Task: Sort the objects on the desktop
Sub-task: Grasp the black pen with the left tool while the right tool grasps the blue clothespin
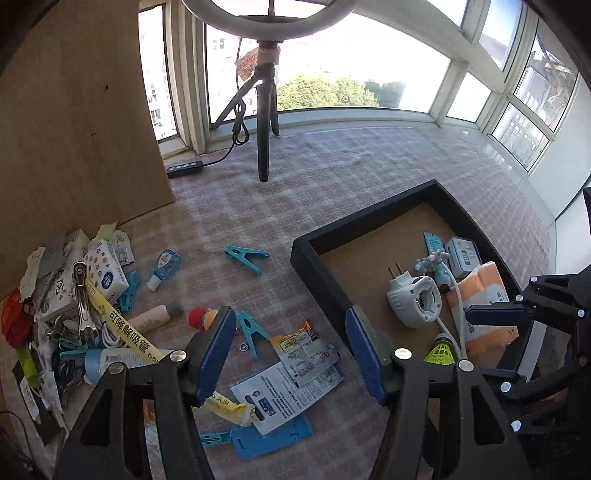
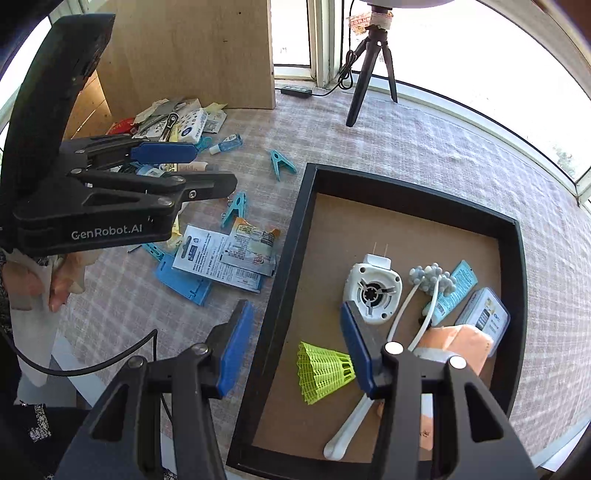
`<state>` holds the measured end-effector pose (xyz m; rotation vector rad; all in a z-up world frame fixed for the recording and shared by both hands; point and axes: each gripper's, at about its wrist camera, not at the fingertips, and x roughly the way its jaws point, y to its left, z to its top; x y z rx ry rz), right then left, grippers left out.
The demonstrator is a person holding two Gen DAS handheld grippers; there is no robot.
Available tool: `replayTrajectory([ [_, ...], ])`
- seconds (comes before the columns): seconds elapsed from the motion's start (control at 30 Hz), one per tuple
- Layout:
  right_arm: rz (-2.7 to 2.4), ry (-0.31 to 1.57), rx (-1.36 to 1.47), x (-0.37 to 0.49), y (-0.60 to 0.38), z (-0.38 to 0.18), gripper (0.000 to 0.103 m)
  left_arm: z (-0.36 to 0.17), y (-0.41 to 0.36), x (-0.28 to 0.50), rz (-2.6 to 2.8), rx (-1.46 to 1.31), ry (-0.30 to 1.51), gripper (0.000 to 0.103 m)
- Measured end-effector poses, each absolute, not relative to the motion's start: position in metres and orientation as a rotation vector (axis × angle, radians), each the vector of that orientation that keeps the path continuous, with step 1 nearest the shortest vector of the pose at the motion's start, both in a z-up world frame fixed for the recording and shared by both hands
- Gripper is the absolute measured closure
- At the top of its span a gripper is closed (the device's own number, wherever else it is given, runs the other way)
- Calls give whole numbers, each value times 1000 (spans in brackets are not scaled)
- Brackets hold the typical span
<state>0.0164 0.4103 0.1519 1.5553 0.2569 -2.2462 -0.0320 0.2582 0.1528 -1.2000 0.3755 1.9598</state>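
Right wrist: shuttlecock [image 2: 323, 371] lies between open claw [image 2: 297, 347].

- Ring lamp [image 1: 269, 11]: upper part cut by top edge, left wrist view.
- Orange tissue pack [image 2: 458, 343]: partly hidden behind right tongs [image 2: 297, 349].
- Yellow sachet [image 1: 229, 406]: part covered by left tongs [image 1: 291, 354] finger.
- Clutter pile [image 1: 55, 295] left of left tongs: items overlapping, print too small to read.
- White spoon [image 2: 347, 432]: handle hidden under right tongs.
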Motion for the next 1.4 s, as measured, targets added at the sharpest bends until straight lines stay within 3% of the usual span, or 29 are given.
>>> replayTrajectory([
  [0.5, -2054, 199, 1768, -98, 324, 79, 58, 86, 63, -58, 2034, -1442, 540, 45],
  [0.93, -2059, 207, 1893, -111, 299, 43, 67, 51, 33, -66, 1931, -1514, 563, 45],
  [1.07, -2045, 222, 1913, -106, 295, 38, 74, 44, 42, -65, 1890, -1518, 592, 46],
  [1.13, -2047, 251, 1919, -104, 294, 37, 76, 40, 47, -66, 1875, -1525, 615, 48],
  [1.4, -2061, 272, 1935, -99, 293, 35, 82, 28, 64, -65, 1819, -1551, 673, 82],
])
